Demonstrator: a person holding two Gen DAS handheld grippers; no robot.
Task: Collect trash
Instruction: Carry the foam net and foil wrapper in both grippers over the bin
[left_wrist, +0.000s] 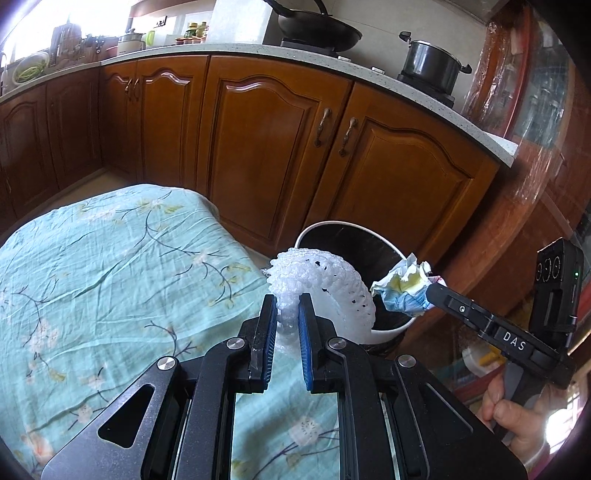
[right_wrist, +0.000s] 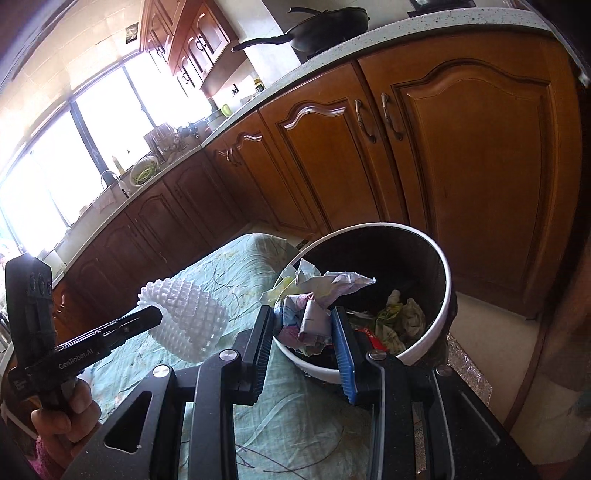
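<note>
My left gripper (left_wrist: 288, 306) is shut on a white foam fruit net (left_wrist: 325, 284), held above the table's right end at the near rim of the bin. From the right wrist view the same foam net (right_wrist: 188, 314) hangs from the left gripper (right_wrist: 157, 317). My right gripper (right_wrist: 303, 317) is shut on a crumpled wad of paper (right_wrist: 314, 299) over the bin's near rim. In the left wrist view that paper wad (left_wrist: 402, 288) sticks out of the right gripper (left_wrist: 430, 291). The white-rimmed trash bin (right_wrist: 447, 273) holds several crumpled scraps (right_wrist: 399, 317); the bin (left_wrist: 332, 226) stands beside the table.
A table under a mint floral cloth (left_wrist: 110, 266) fills the left. Brown kitchen cabinets (left_wrist: 266, 147) run behind the bin, with a wok (left_wrist: 321, 29) and a pot (left_wrist: 430, 64) on the counter. A person's hand (left_wrist: 509, 410) grips the right tool, another hand (right_wrist: 62, 417) the left.
</note>
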